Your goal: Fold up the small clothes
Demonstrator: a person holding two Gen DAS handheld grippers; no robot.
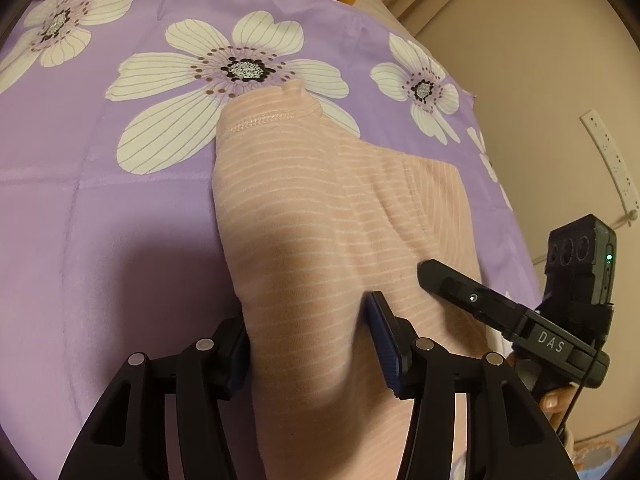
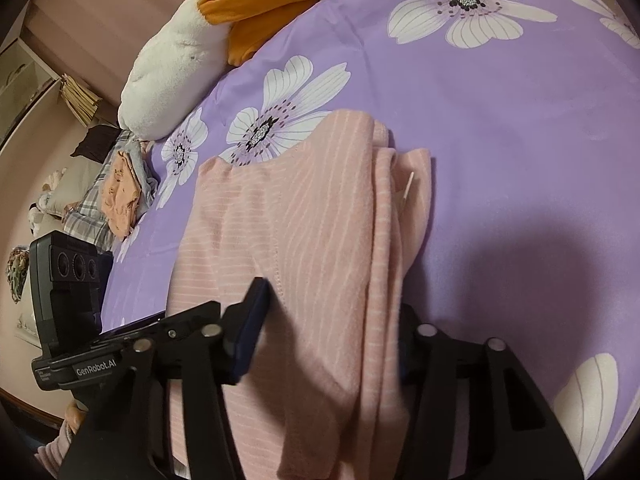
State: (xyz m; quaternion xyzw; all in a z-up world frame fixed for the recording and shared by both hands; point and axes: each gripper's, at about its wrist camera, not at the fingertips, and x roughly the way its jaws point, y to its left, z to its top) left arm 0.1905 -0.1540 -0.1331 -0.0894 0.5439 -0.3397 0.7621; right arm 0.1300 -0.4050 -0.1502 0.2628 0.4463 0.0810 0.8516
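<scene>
A small pink garment with thin white stripes (image 1: 320, 208) lies partly folded on the purple flowered bedspread (image 1: 120, 208). My left gripper (image 1: 312, 340) has its near edge between its two fingers, jaws set wide around the bunched cloth. The right gripper (image 1: 452, 284) shows at the right of that view. In the right wrist view the same garment (image 2: 296, 224) runs up the middle, and my right gripper (image 2: 328, 340) holds its near edge between its fingers. The left gripper's body (image 2: 68, 276) is at the left there.
A white and orange plush toy (image 2: 192, 52) lies at the far edge of the bed. A pile of other small clothes (image 2: 120, 196) sits at the bed's left edge. A white power strip (image 1: 612, 160) hangs on the wall to the right.
</scene>
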